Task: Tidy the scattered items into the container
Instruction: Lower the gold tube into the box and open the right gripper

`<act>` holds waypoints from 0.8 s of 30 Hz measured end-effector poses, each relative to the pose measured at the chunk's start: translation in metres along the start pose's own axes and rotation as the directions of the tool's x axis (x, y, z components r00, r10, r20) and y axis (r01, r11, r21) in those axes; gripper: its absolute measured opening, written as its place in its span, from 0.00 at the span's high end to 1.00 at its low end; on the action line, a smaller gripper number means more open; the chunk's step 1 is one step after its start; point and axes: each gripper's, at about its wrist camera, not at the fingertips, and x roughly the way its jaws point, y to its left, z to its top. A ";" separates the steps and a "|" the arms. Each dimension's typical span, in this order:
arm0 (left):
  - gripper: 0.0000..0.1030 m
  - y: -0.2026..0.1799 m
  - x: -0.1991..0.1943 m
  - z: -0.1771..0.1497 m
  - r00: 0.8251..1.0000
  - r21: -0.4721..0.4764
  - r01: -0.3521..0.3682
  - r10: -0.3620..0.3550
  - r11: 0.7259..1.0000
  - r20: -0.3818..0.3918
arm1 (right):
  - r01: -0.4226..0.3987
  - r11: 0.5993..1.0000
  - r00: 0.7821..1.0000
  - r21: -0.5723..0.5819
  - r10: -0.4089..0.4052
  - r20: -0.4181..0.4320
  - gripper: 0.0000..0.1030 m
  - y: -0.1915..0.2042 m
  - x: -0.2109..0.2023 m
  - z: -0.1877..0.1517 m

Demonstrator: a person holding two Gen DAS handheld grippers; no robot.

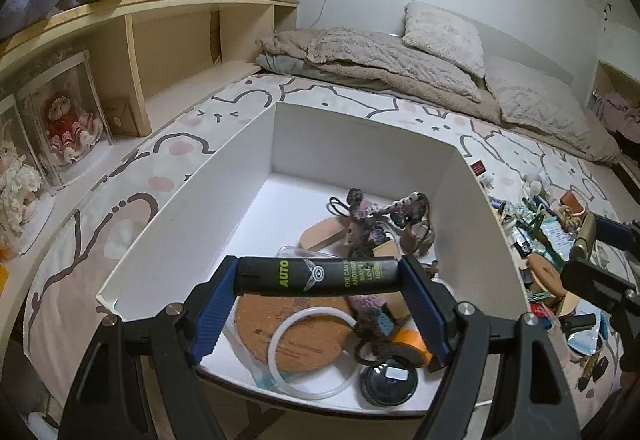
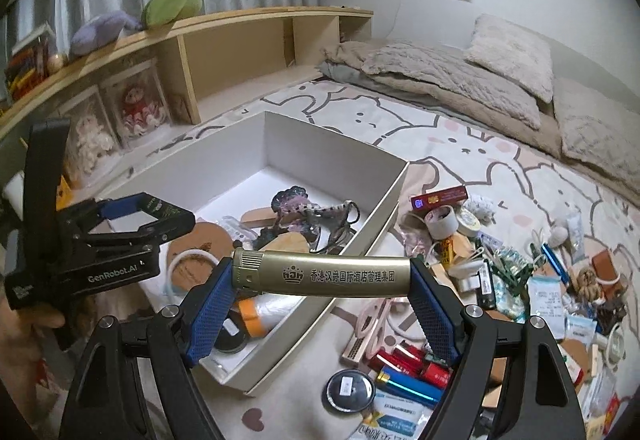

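My left gripper (image 1: 318, 276) clamps a black lighter (image 1: 316, 276) above the white box (image 1: 192, 200); my right gripper (image 2: 320, 276) clamps a gold lighter (image 2: 324, 274) over its right rim. Several items lie inside; a clutter pile (image 2: 500, 272) right of it remains.

The left gripper (image 1: 318, 282) clamps a black lighter (image 1: 316, 275) crosswise, one blue pad at each end. Beneath the jaws sits the white box (image 1: 224, 176) on the bed. Just below the lighter lie a cork coaster (image 1: 298, 332) and a white ring (image 1: 312, 354); beyond it, a knitted strap (image 1: 372, 218) is tangled over wooden pieces. Off to the jaws' right, outside the box, the right gripper (image 1: 596, 252) carries a gold lighter (image 1: 585, 239) above scattered clutter (image 1: 544, 240).
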 end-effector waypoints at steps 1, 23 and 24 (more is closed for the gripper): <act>0.23 0.001 0.002 0.000 1.000 0.003 -0.001 0.002 1.000 -0.004 | 0.004 1.000 1.000 -0.011 -0.004 -0.004 0.19 0.002 0.002 0.000; 0.22 -0.003 0.018 -0.007 0.995 0.134 -0.085 0.092 0.987 -0.046 | -0.004 0.939 0.997 -0.344 -0.023 -0.075 0.19 0.048 0.048 0.000; 0.22 -0.004 0.018 -0.007 0.994 0.138 -0.088 0.096 0.986 -0.049 | -0.009 0.929 0.996 -0.369 -0.025 -0.085 0.19 0.049 0.051 0.000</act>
